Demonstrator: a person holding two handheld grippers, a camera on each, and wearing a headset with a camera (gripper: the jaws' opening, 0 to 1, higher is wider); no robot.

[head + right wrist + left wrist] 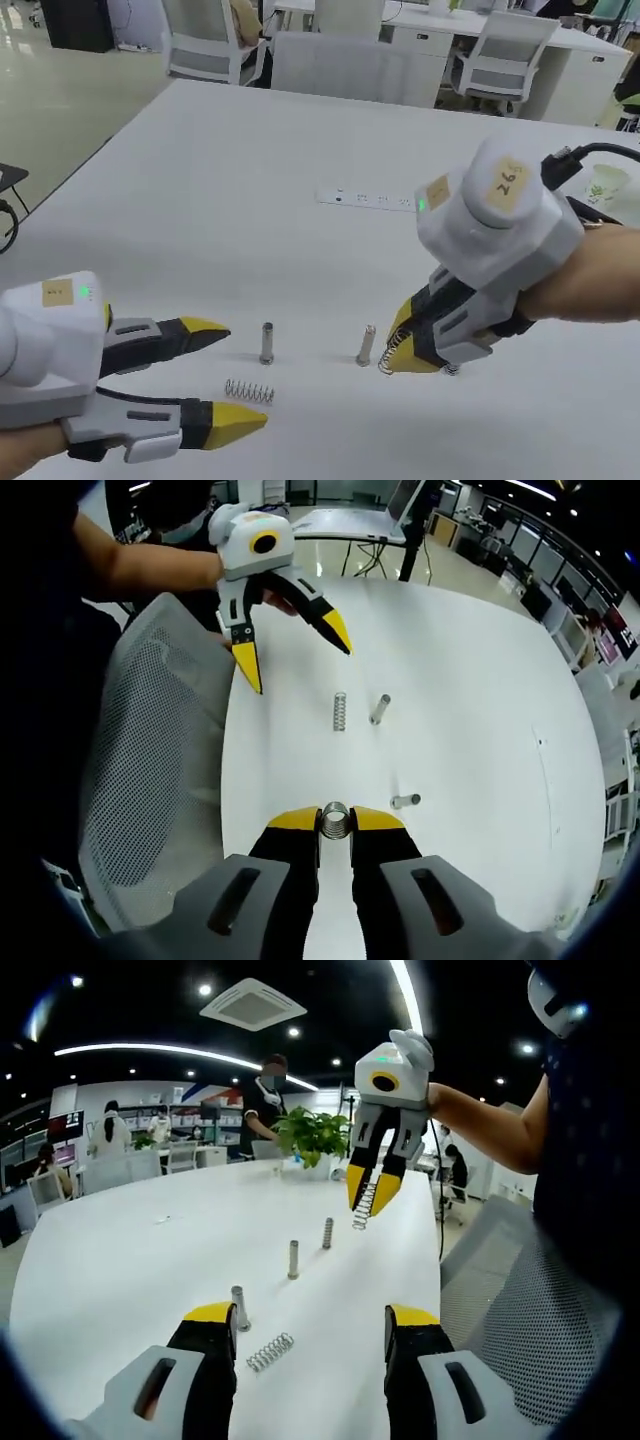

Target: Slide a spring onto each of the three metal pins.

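Right gripper (408, 352) clamped on spring (336, 821) — judged light, flexible; grip mid-coil, gently. Left gripper (243, 375) wide open, empty — second spring (249, 391) near.

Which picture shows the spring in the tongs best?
The left gripper view: the spring hangs side-on in the right tongs, coils plain along its length. The right gripper view shows it close but end-on, as a ring. The head view shows its coils partly behind the tongs.
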